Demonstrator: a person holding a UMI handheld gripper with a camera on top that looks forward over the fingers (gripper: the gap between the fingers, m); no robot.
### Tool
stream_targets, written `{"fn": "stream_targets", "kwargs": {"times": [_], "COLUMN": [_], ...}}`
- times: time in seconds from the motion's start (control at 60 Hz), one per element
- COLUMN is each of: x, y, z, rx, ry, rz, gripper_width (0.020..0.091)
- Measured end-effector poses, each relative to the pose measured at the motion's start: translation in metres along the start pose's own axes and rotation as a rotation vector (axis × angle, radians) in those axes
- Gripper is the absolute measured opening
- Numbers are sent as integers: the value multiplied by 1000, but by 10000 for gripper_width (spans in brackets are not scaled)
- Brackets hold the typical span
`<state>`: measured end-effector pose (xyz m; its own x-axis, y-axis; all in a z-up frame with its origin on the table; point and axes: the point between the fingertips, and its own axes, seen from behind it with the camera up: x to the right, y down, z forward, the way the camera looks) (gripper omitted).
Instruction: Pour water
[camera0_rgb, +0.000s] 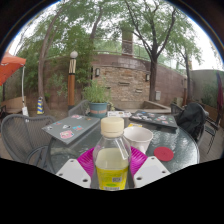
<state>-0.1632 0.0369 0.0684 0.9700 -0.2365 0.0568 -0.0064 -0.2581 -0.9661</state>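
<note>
The hand-held gripper (112, 165) is closing on a clear plastic bottle (112, 158), with one pink pad (86, 160) pressing on each side of it. The bottle is standing upright between the two fingers; it is carrying a pale cap (113, 126) and a yellow label (112, 178) on its lower part. It is not possible to tell if its base is resting on the desk or is being lifted.

Just beyond the bottle, a little to the right, a white bowl (139, 137) is sitting on the round glass desk (180, 148). Near the right finger, a small red lid (164, 153) is lying flat on the glass. Farther back on the left, a closed laptop with stickers (72, 127) is lying on the desk, and behind it a potted plant (97, 98) is standing. Metal mesh chairs (22, 135) are standing around the desk. A stone wall (125, 78) and trees (95, 25) are filling the background.
</note>
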Motion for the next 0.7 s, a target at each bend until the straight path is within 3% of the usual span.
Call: {"fn": "stream_targets", "kwargs": {"times": [0.083, 0.233, 0.367, 0.45, 0.533, 0.6, 0.65, 0.7], "x": [-32, -76, -65, -53, -35, -43, -23, -21], "y": [-22, -121, -166, -163, -157, -159, -151, -147], "z": [3, 11, 27, 51, 44, 58, 49, 54], "rx": [-18, 30, -65, -123, -183, -193, -221, -196], "ry": [-125, -319, -468, -598, -641, -582, -611, -618], "rz": [21, 319, 1048, 1477, 1871, 2025, 2119, 2195], "gripper_width": [411, 412, 409, 408, 409, 411, 408, 408]}}
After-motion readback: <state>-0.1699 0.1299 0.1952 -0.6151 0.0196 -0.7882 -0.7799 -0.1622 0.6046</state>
